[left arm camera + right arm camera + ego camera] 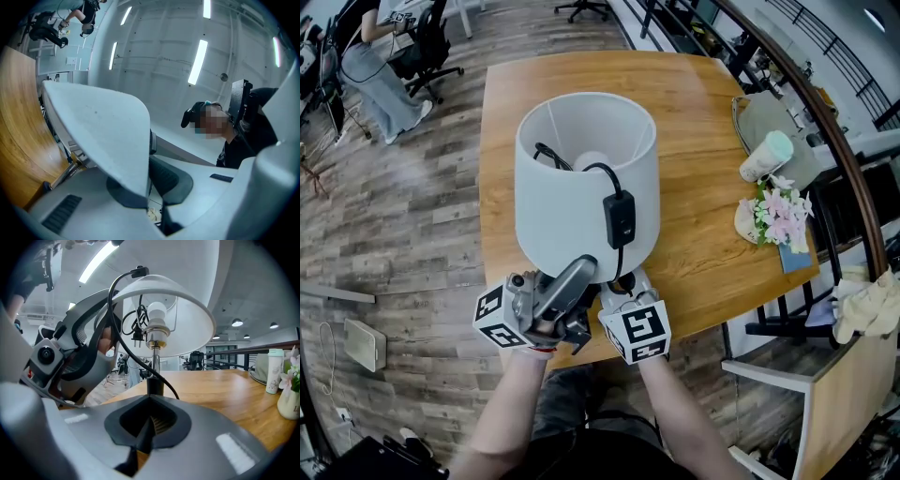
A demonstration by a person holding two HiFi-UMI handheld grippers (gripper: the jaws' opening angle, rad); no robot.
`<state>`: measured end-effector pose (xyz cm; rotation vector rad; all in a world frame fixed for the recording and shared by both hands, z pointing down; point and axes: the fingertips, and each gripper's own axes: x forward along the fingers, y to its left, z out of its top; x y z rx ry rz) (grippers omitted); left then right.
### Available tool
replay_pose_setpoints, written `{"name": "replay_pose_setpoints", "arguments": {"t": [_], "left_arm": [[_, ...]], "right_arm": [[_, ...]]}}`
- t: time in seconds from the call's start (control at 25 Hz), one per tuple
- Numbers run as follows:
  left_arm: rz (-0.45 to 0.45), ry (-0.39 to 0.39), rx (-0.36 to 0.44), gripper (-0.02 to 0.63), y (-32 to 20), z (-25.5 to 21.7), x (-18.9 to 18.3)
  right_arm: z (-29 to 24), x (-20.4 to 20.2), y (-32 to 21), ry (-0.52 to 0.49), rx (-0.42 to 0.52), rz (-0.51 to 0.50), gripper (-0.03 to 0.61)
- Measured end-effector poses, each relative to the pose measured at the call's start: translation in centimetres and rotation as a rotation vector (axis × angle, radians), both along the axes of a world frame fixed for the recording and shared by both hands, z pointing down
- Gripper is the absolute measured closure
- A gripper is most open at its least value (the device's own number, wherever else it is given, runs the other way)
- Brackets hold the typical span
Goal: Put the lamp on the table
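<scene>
Lamp (586, 178) is over the near edge of the table (703, 216), with both grippers on it low down. Left gripper (572, 281): jaws clamped on the lower wall of the shade (98, 126), the thin white wall runs straight in between the pads. Right gripper (623, 286): jaws pinched nearly together on a thin dark piece just under the stem (154, 357). We read that as the lamp's foot, though it's mostly covered. We can't tell if the foot bears on the wood or hangs just above it.

We'd call this the set-down step. To do it well:
- carry the weight on the right and use the left only to steady, since the shade looks likely to dent or tilt if we lean on it
- hold the stem upright and get the whole foot inboard of the edge before letting go
- the cord (600, 173) and its switch (620, 220) hang over the shade rim, so watch for a snag on either jaw

Flowers (780, 214) sit well apart on the right, no clash
</scene>
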<state>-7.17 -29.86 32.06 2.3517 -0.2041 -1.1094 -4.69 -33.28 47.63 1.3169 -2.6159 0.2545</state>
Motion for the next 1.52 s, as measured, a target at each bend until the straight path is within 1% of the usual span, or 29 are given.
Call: {"name": "replay_pose_setpoints", "arguments": {"t": [0.68,1.08,1.52], "left_arm": [[0.009,-0.048,-0.009,0.600,2.3,1.1,1.8],[0.007,-0.064,-0.024,0.581,3.2,1.5,2.0],[0.028,-0.082,-0.028,0.575,4.4,2.2,2.6]], "right_arm": [[-0.4,1.0,1.9,-0.004,0.006,-0.003,0.571],[-0.5,1.1,2.8,-0.004,0.003,0.001,0.571],[-0.3,1.5,3.3,-0.010,-0.001,0.006,0.569]]}}
